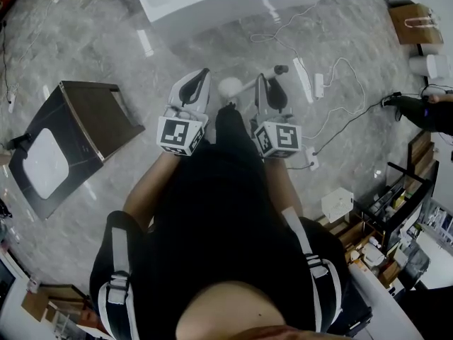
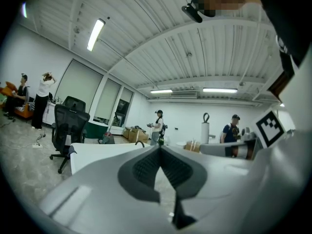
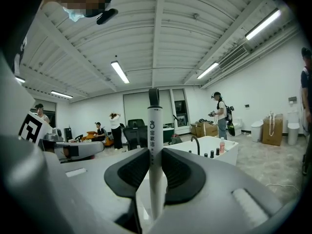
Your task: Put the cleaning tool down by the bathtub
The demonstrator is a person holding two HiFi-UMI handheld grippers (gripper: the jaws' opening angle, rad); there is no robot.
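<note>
The cleaning tool (image 1: 244, 85) is a white stick with a pale round head at its left end and a dark tip at its right end. My right gripper (image 1: 262, 83) is shut on its handle, held about waist high above the marble floor. In the right gripper view the white handle (image 3: 155, 140) stands upright between the dark pads (image 3: 179, 172). My left gripper (image 1: 203, 76) hovers beside it, shut with nothing in it, its tips meeting (image 2: 160, 149). The white bathtub (image 1: 212, 2) lies ahead on the floor, also seen as the tub (image 3: 217, 150) with a black tap.
A dark panel with a white tray (image 1: 67, 144) lies on the floor at the left. Cables and power strips (image 1: 306, 80) trail ahead to the right. A shelf unit (image 1: 393, 204) and a cardboard box (image 1: 412, 23) stand at the right. An office chair (image 2: 68, 128) and several people stand further off.
</note>
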